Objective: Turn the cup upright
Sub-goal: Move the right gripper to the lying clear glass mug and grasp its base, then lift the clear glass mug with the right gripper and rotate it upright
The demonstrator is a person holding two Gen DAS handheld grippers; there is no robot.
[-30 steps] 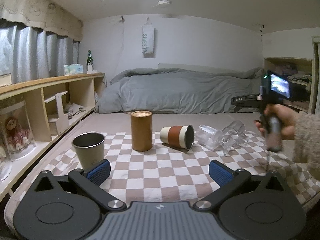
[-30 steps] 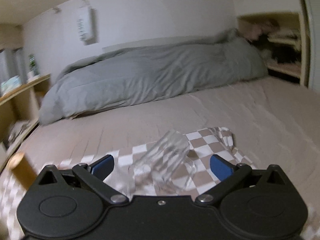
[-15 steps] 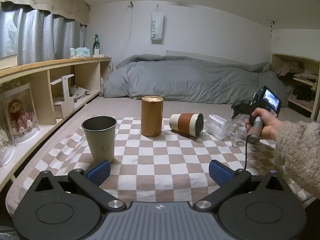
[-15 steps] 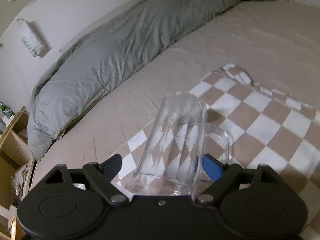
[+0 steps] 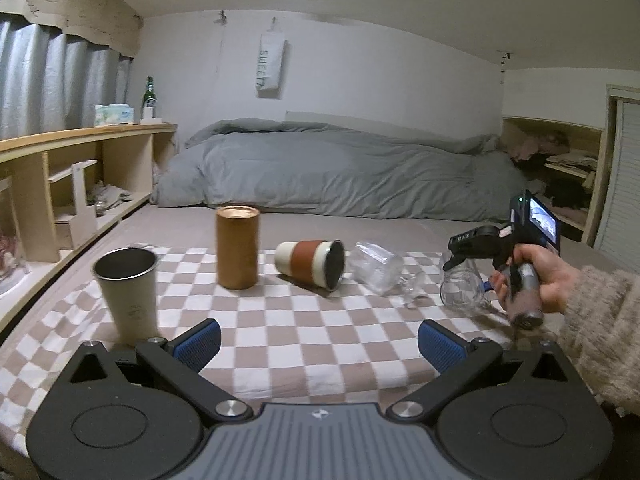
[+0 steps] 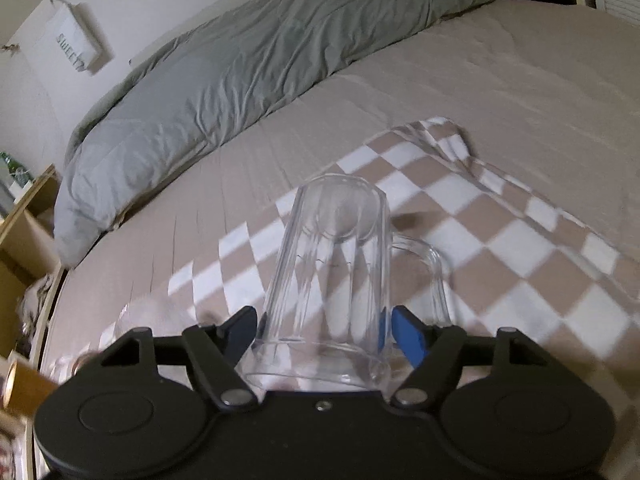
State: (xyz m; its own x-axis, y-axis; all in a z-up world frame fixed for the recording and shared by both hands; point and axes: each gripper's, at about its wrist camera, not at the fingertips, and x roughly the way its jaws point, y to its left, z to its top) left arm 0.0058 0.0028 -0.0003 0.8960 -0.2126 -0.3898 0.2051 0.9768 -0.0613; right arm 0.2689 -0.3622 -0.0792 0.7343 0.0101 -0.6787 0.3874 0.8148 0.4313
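Note:
My right gripper [image 6: 324, 330] is shut on a clear glass mug [image 6: 332, 264] near its rim, handle to the right, base pointing away; the mug is lifted off the checkered cloth [image 6: 500, 248]. In the left wrist view the right gripper [image 5: 480, 276] and held mug [image 5: 460, 288] are at the right. A second clear glass [image 5: 376, 268] and a white-and-rust cup [image 5: 310, 264] lie on their sides on the cloth [image 5: 280, 320]. My left gripper [image 5: 318, 344] is open and empty above the cloth's near edge.
A steel tumbler [image 5: 128, 292] stands upright at the left and a tall brown canister [image 5: 237, 252] behind it. A wooden shelf [image 5: 80, 184] runs along the left. A grey duvet [image 5: 340, 176] lies at the back of the bed.
My right gripper has closed around the clear mug and lifted it from the cloth. The left gripper has shifted its view slightly and stays open.

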